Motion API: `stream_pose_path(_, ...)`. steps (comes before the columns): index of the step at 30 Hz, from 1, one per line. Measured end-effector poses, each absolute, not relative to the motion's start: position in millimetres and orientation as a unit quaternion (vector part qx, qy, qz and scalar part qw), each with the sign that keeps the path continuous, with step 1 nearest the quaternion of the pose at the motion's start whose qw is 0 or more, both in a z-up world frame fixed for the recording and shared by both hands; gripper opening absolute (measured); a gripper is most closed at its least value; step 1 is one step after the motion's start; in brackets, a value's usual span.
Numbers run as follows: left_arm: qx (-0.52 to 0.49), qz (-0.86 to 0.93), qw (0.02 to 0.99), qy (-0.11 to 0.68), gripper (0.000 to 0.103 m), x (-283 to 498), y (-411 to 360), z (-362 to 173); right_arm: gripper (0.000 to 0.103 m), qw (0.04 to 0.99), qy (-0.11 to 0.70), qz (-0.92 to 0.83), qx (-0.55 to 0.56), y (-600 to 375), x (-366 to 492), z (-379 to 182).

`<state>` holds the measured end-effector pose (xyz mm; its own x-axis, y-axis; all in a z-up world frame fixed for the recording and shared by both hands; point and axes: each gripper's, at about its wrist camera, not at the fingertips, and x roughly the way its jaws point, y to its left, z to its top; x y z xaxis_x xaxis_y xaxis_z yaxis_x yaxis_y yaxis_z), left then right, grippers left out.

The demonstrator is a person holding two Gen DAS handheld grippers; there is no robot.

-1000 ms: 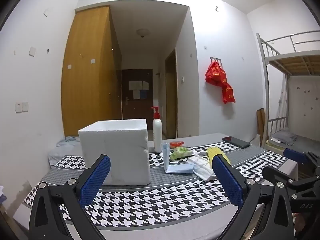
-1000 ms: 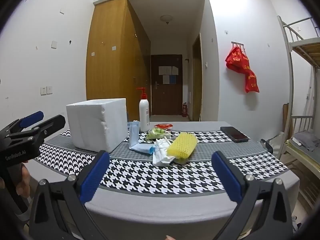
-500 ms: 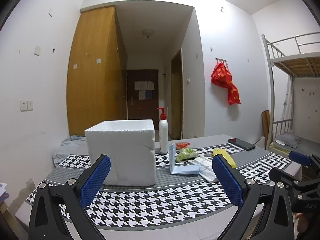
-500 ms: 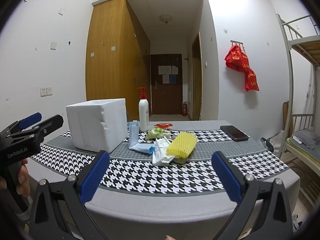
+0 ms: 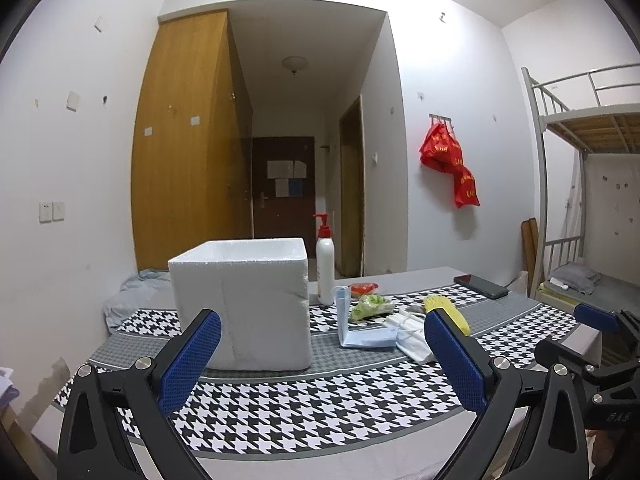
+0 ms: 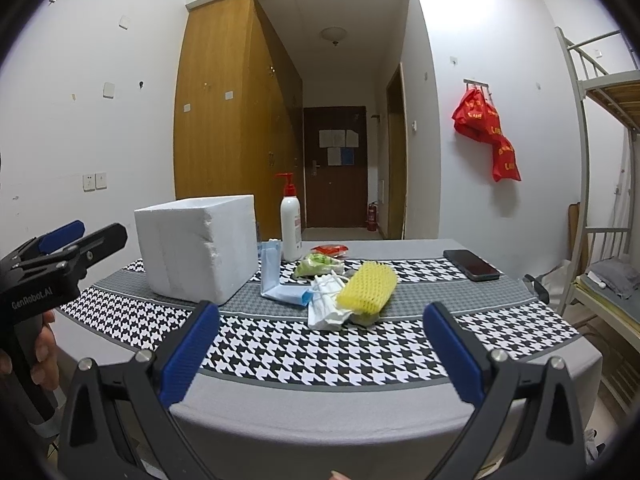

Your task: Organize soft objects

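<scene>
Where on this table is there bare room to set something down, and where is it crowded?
Free: the near houndstooth strip of the patterned tablecloth in front of the white foam box, and the stretch between the yellow foam net sleeve and the black phone. Crowded: the pile of soft items between box and sleeve, behind it the white pump bottle.

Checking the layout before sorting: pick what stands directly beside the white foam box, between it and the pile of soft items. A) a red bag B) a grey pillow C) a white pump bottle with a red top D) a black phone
C: the white pump bottle with a red top stands upright just past the white foam box, with the yellow foam net and white masks further right.
</scene>
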<state>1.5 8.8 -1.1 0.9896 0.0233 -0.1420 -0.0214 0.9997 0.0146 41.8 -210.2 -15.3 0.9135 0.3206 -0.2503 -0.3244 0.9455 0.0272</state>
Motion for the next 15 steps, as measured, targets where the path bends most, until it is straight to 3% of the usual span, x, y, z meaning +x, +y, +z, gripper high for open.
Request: stream_pose_path(15, 0.007, 0.006, 0.997, 0.075, 0.102, 0.9, 9.7, -1.4, 0.103, 0.978, 0.127, 0.164, -0.011, -208.9, 40.8, -14.7)
